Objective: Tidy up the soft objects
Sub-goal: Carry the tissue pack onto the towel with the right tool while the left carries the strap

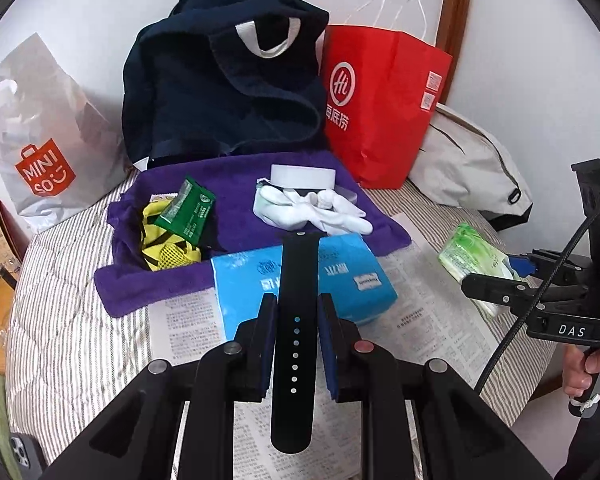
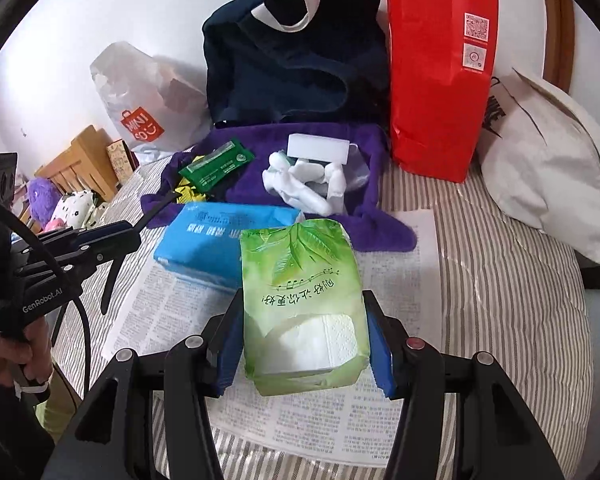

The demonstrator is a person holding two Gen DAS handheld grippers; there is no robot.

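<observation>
Left gripper (image 1: 297, 332): fingers narrow, clamped on black silicone watch strap (image 1: 296, 308), long axis along fingers, far end over blue tissue pack (image 1: 340, 276). Right gripper (image 2: 304, 340): fingers half wide, gripping green soft tissue pack (image 2: 300, 292) by sides. Purple towel (image 1: 236, 184) lies far ahead of both on striped bed (image 2: 500, 280); left hand seems nearer.

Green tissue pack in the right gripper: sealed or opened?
Opened. The green tissue pack, clamped in the right gripper, has a gap in its wrapper near the gripper end, and white tissue shows through it.
</observation>
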